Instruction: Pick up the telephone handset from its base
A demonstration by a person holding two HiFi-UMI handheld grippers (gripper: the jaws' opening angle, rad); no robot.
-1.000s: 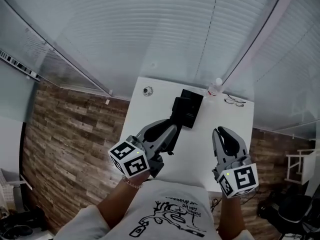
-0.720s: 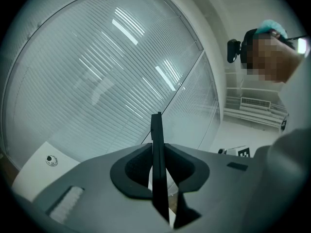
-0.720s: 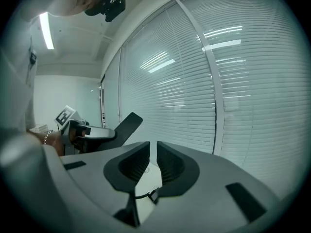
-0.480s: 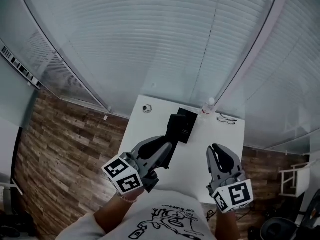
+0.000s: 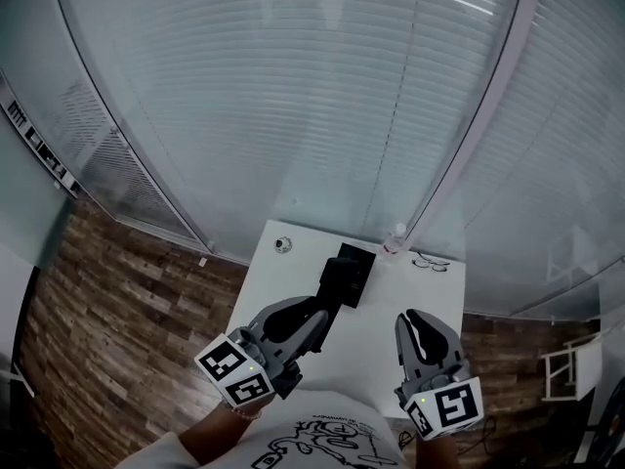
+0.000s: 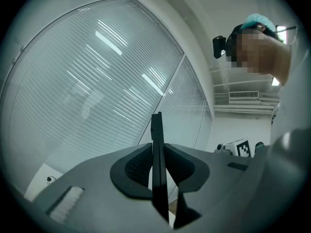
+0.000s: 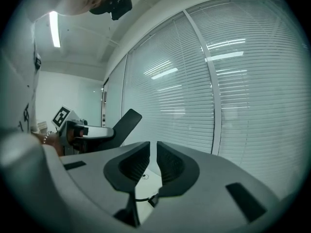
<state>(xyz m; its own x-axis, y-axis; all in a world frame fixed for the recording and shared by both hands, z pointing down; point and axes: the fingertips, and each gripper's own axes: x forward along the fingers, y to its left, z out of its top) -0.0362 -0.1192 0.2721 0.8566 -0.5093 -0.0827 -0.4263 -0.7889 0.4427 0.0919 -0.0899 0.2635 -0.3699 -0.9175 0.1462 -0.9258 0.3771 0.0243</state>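
Observation:
The black telephone base [image 5: 350, 272] sits at the far middle of the white table [image 5: 376, 325]. My left gripper [image 5: 318, 314] is shut on the black handset [image 6: 156, 130], which stands edge-on as a thin slab between its pads. The right gripper view catches the handset [image 7: 124, 123] sticking up and forward out of the left gripper, in the air above the table. Held level at the right, my right gripper [image 5: 418, 320] has its pads [image 7: 167, 161] nearly touching and nothing between them.
A pair of glasses [image 5: 430, 262] and a small clear bottle [image 5: 395, 238] lie at the table's far right edge, and a small round object [image 5: 282, 245] at its far left corner. Slatted blinds fill the wall behind. Wood floor surrounds the table.
Both grippers have risen, the left one keeping the handset. The table and base now look smaller and lower in the head view.

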